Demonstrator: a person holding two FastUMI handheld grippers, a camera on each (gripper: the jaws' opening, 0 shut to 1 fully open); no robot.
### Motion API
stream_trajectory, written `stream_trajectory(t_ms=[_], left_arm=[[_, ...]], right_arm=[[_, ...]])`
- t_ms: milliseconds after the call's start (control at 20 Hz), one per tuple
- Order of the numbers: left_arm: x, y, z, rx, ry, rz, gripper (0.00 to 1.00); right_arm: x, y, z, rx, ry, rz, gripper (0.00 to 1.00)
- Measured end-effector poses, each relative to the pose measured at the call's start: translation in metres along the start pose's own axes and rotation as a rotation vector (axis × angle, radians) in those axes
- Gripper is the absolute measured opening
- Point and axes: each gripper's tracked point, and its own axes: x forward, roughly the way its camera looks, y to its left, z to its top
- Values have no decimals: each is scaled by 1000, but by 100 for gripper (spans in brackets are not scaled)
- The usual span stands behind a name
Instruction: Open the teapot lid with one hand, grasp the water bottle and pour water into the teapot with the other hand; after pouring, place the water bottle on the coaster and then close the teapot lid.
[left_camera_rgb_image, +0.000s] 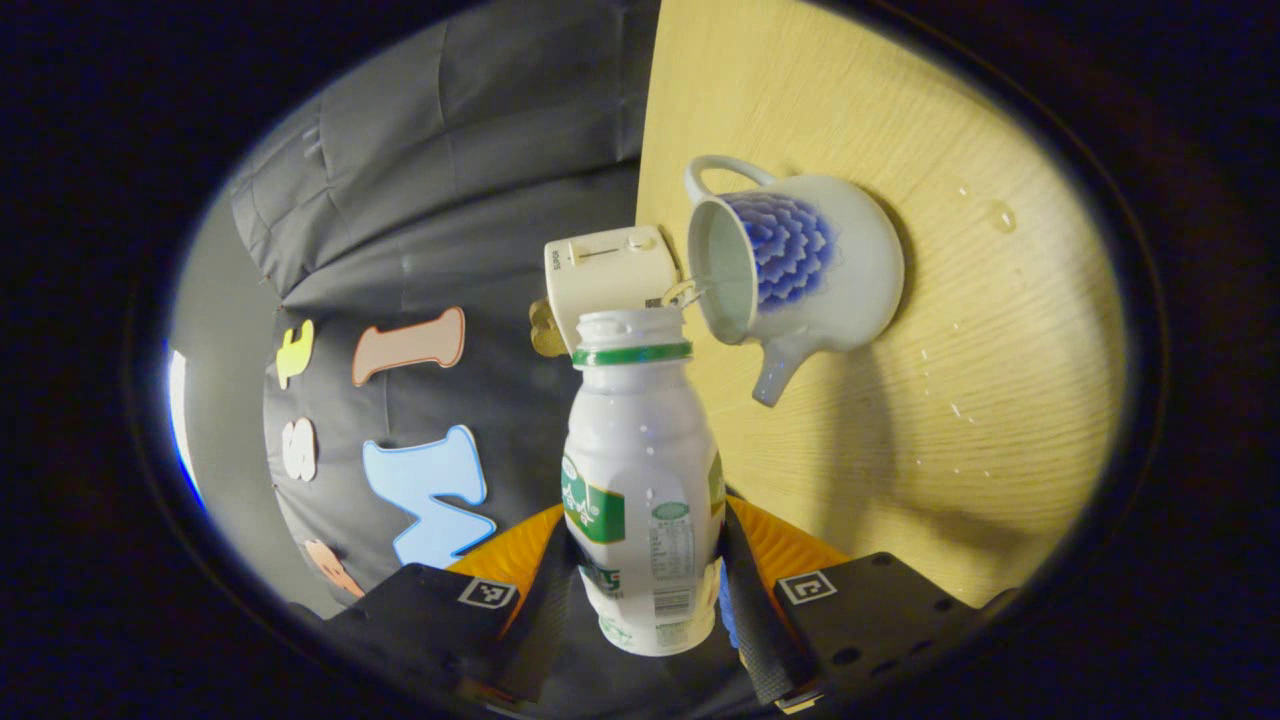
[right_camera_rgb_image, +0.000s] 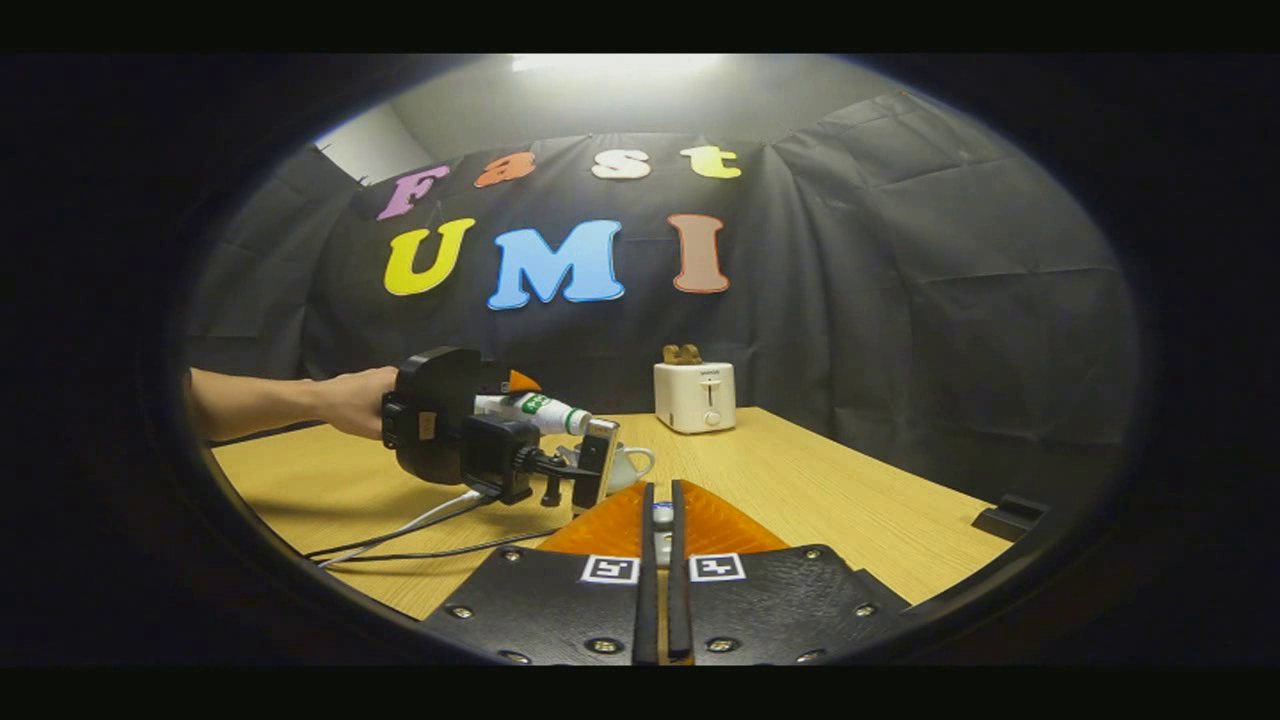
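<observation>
Now the pour was under way, by my reading. In the left gripper view the left gripper was clamped on the bottle, both fingers pressing its lower body, the uncapped neck tipped toward the open mouth of the teapot, which sat on the table; a thin thread of water seemed to run from the neck into the mouth. Beyond the bottle stood a toaster, and a few drops lay on the wood right of the pot. To do this step well, the neck should stay over the mouth, the tilt should grow slowly so the stream stays narrow, and the grip should hold low and firm so the bottle cannot twist. In the right gripper view a hand held the far gripper with the bottle over the pot, while the right gripper had its fingers nearly together on something small and pale, probably the lid's knob, though I could not tell.
</observation>
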Motion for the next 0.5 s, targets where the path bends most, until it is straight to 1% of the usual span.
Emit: stream_trajectory(t_ms=[250, 300, 400, 450, 500], left_arm=[[1, 11, -4, 48, 1, 20, 80], [1, 12, -4, 56, 1, 25, 75], [1, 16, -4, 67, 0, 29, 85], [1, 17, -5, 69, 0, 32, 80], [1, 19, -5, 73, 0, 35, 80]], right_arm=[[-1, -3, -2, 6, 7, -6, 4], [-1, -3, -2, 6, 7, -7, 4], [0, -2, -3, 4, 13, -3, 4], [0, -1, -3, 5, 14, -1, 4], [0, -1, -3, 3, 13, 0, 4]])
